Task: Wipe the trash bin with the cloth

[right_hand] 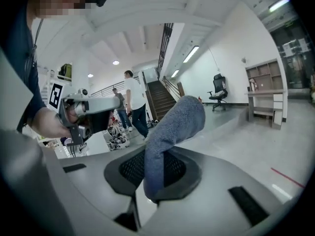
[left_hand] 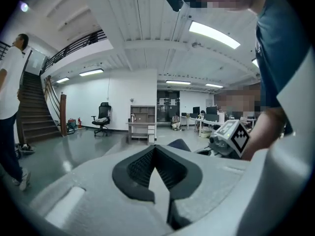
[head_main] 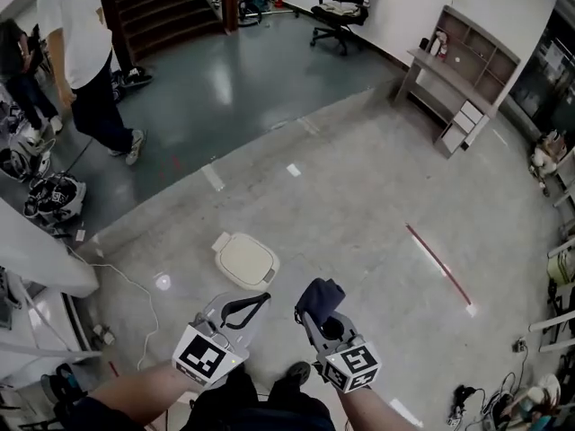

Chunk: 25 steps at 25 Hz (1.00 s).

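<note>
While the trash bin [head_main: 244,260] sits untouched on the floor, right gripper [head_main: 316,311] clamps the cloth [head_main: 321,294] just short of it, apparently ready to wipe; left gripper [head_main: 244,309] closed, empty, alongside.

I see a pale speckled floor [head_main: 359,205], darker and glossy toward 11 o'clock. The white trash bin [head_main: 245,260] stands on it at 7 o'clock, near centre. A red tape line [head_main: 437,263] runs at 4 o'clock and a white cable [head_main: 135,287] trails at 8. The office chair [head_main: 346,7] is at 12, the shelf desk [head_main: 463,70] at 2, and a person [head_main: 85,52] stands at 10.
</note>
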Tool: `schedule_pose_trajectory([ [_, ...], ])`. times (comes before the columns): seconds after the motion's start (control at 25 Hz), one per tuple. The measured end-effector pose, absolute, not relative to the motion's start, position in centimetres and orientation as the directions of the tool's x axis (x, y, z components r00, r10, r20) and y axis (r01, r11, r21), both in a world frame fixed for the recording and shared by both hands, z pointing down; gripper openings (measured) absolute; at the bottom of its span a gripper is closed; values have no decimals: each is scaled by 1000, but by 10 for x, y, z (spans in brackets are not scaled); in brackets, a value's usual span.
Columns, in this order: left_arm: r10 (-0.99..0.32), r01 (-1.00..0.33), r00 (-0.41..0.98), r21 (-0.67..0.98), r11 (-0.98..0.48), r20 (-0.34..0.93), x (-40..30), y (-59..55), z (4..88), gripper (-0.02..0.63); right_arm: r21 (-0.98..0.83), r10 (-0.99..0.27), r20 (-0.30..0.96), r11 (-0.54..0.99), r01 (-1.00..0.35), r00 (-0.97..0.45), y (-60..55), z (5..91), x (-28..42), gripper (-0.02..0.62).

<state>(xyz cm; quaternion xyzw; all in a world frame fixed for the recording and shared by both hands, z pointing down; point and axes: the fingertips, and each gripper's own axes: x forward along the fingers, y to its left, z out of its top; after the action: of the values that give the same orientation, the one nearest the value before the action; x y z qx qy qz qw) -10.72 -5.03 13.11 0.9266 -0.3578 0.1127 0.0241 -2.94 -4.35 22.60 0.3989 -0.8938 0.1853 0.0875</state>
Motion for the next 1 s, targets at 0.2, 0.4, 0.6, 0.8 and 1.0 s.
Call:
schedule_pose_trajectory([
  [0.2,-660,-672,722,-14,-740,206,-119,-6,84,-3,-198,-657,233,690,-696,-717,-17,136,-55,52],
  [0.4,-673,-684,725,35,-729,147,-125,21,58,-3,-126,-634,167,745,-655,-755,12,87,-75,52],
  [0.6,-677,-685,726,42,-727,123,-139,31,48,-3,-117,-620,173,758,-642,-765,27,81,-95,52],
  [0.8,-677,-686,726,53,-726,123,-138,37,49,-3,-99,-609,175,771,-629,-774,33,77,-96,51],
  [1.0,-674,-682,729,48,-730,117,-136,39,47,-3,-92,-602,172,779,-621,-780,35,72,-98,52],
])
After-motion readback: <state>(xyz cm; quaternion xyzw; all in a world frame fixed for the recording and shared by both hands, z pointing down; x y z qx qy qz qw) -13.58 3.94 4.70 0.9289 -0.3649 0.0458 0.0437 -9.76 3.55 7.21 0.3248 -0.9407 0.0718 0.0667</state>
